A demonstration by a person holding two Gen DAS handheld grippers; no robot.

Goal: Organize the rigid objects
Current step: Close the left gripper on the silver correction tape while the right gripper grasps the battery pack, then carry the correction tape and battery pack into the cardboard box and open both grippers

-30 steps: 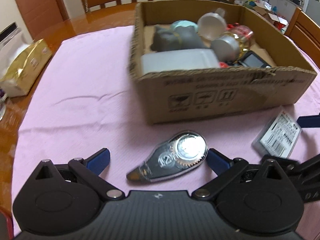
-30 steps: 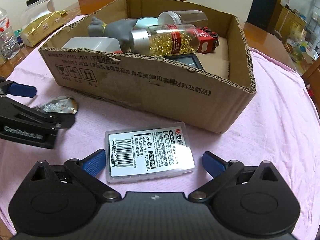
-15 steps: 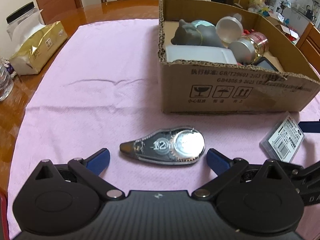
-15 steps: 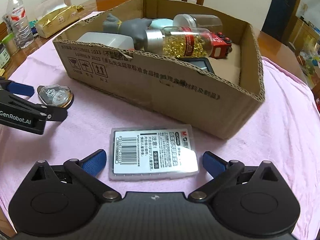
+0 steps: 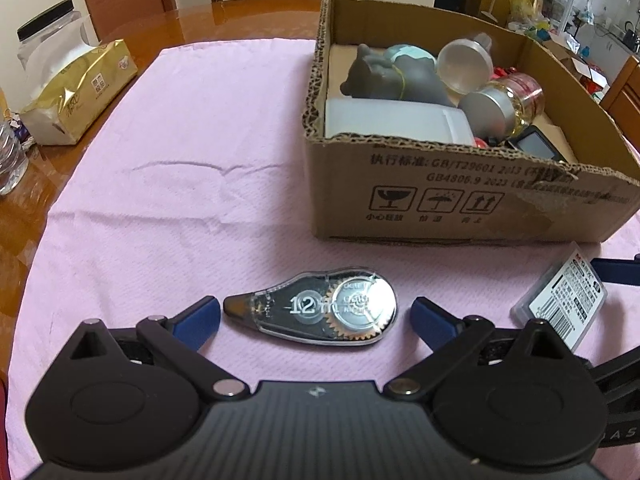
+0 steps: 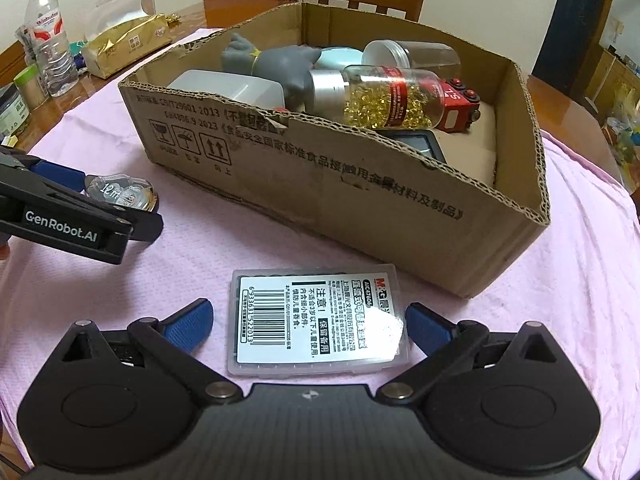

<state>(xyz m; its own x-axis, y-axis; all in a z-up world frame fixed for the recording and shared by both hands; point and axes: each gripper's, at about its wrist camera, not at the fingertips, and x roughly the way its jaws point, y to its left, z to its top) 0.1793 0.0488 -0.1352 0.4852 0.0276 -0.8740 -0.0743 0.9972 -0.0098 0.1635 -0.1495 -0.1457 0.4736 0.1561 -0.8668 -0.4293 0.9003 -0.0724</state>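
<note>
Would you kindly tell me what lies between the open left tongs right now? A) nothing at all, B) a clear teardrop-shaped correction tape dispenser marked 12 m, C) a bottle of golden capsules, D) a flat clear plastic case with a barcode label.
B: the clear teardrop-shaped correction tape dispenser lies on the pink cloth between the open left tongs, untouched.

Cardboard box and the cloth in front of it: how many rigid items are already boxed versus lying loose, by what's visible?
In the cardboard box: 7 visible (grey figurine, white container, pale round item, clear jar, capsule bottle, red toy, dark device); more may be hidden
Loose on the pink cloth: 2 (correction tape, clear plastic case)
Total: 9
</note>
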